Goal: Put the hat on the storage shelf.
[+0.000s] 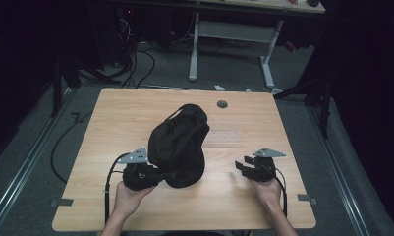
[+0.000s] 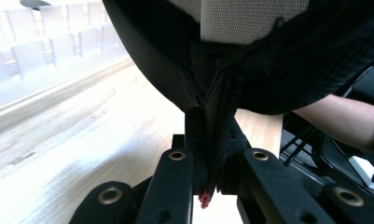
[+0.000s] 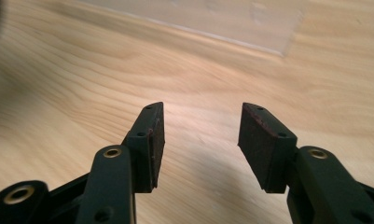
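Two hand-held grippers sit over my table [image 1: 111, 113] from above, the black bag [image 1: 180, 145] lying mid-table. My left hand-held gripper [image 2: 208, 186] pinches only a thin fabric fold, which I judge could slip; my right hand-held gripper [image 3: 201, 140] gapes wide, empty.

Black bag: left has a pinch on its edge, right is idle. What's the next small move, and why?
Probably bring the right gripper across to the black bag and pinch the near edge opposite the left gripper. The left is shut on a fold of fabric, while the right sits open over the bare table, apart from the bag. A second grip should steady or spread it.
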Demonstrator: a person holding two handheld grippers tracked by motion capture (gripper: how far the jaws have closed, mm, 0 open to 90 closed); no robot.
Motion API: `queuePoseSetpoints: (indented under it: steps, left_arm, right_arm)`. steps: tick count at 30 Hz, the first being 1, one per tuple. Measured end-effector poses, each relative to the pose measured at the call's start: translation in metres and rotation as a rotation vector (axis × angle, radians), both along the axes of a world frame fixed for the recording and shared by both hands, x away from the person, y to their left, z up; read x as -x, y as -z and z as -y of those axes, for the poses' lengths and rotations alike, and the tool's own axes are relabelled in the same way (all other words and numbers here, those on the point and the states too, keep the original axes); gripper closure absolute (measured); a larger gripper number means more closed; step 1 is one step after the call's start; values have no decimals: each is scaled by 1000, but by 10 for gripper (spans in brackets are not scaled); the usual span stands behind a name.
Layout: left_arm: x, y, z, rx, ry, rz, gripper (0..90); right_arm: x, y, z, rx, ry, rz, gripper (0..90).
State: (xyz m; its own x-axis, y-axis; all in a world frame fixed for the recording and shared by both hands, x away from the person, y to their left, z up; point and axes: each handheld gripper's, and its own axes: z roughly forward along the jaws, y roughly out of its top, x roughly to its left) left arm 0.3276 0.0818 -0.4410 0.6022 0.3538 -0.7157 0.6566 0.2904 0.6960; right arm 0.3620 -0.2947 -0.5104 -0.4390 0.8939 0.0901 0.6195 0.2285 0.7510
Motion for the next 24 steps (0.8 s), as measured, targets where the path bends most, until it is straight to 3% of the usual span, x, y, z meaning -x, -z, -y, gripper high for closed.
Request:
queuePoseSetpoints:
  steps: [6, 8, 14, 24]
  left_arm:
    - [-2, -3, -4, 1, -28, 11, 857]
    - [-3, -4, -5, -1, -44, 19, 857]
    - [-5, -9, -6, -17, -77, 57, 857]
    - [-12, -10, -15, -15, -125, 75, 857]
  right_arm:
    - [2, 17, 2, 97, 44, -5, 452]
    - [2, 20, 2, 116, 49, 15, 427]
    - [1, 20, 2, 121, 78, 9, 362]
    - [1, 20, 2, 120, 82, 6, 353]
